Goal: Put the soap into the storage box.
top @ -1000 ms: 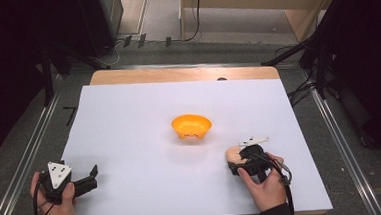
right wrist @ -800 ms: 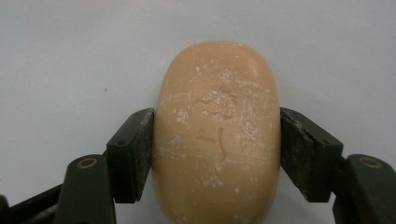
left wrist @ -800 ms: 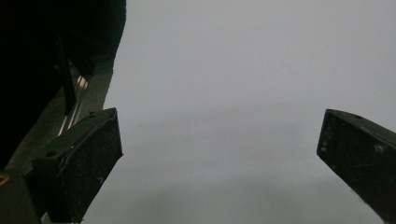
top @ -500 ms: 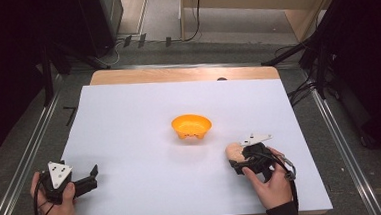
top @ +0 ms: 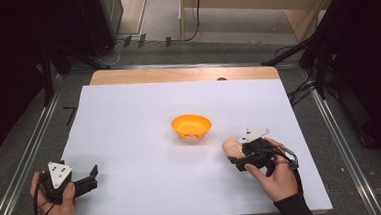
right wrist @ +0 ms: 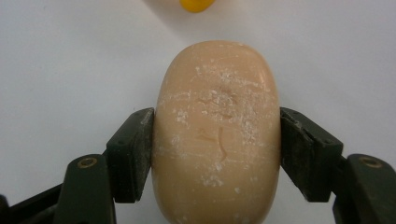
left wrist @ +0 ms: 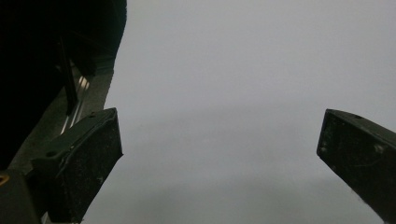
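black jaws, grey plates, dark sleeve (top: 294,209)

Matt, powdery tan soap bar (right wrist: 217,135); glossy orange plastic bowl (top: 191,126)

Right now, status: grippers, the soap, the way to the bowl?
Right gripper shut on soap bar. Left gripper open, nothing between its jaws. Orange bowl ahead on white table, nothing between it and the soap.

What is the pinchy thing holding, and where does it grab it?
The right gripper pinches a tan soap bar by its two long sides. The left gripper holds nothing.
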